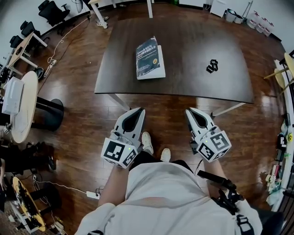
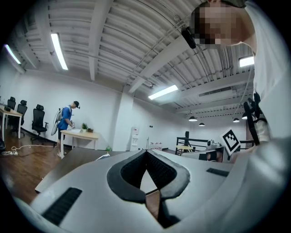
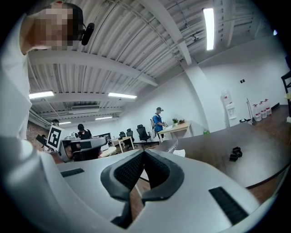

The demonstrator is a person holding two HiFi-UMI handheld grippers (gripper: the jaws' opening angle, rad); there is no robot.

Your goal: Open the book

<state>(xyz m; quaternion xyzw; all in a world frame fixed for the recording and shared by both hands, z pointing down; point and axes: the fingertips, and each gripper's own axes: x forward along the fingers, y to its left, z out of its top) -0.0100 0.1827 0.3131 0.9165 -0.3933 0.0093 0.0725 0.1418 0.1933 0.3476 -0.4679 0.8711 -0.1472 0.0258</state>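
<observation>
A closed book [image 1: 149,58] with a dark cover lies flat on the dark brown table [image 1: 183,82], left of its middle. Both grippers hover over the wooden floor short of the table's near edge, close to the person's body and pointing level toward the table. The left gripper [image 1: 138,111] is shut with nothing in it; its tips meet in the left gripper view [image 2: 146,152]. The right gripper [image 1: 192,111] is also shut and empty, with its tips touching in the right gripper view [image 3: 144,154]. The book [image 3: 175,148] shows low beyond the right jaws.
A small black object [image 1: 212,66] lies on the table's right half, also in the right gripper view [image 3: 235,154]. A round white table [image 1: 23,108] stands at the left, office chairs [image 1: 53,11] at the back left. A person [image 2: 67,119] stands at a far desk.
</observation>
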